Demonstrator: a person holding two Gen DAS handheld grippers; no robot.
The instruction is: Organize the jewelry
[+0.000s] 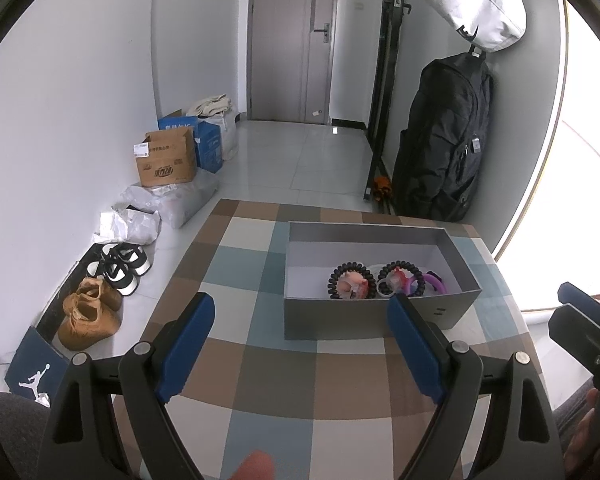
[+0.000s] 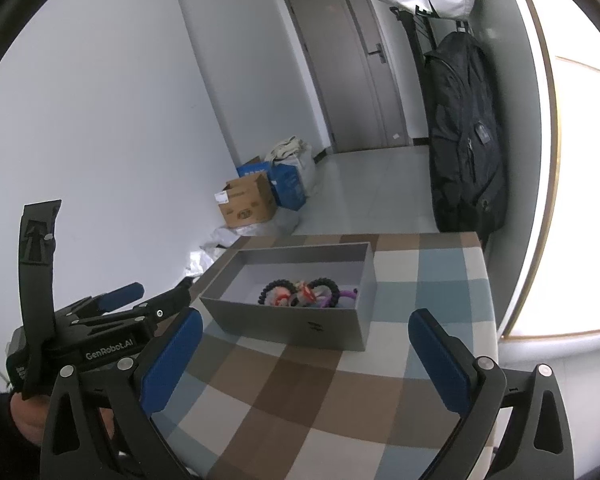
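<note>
A grey open box (image 1: 364,320) stands on the checkered table (image 1: 284,376). Inside lie two black spiral hair ties (image 1: 346,280), a purple ring (image 1: 434,282) and pink and red trinkets (image 1: 352,286). My left gripper (image 1: 302,344) is open and empty above the table, just in front of the box. My right gripper (image 2: 306,354) is open and empty, held above the table in front of the box (image 2: 296,320). The left gripper's body (image 2: 100,332) shows at the left of the right wrist view, and the right gripper's fingers (image 1: 580,320) at the right edge of the left wrist view.
The floor left of the table holds shoes (image 1: 90,316), plastic bags (image 1: 140,220) and cardboard boxes (image 1: 166,158). A black backpack (image 1: 444,140) and a white bag (image 1: 476,0) hang on a rack beyond the table. A closed door (image 1: 292,40) is at the back.
</note>
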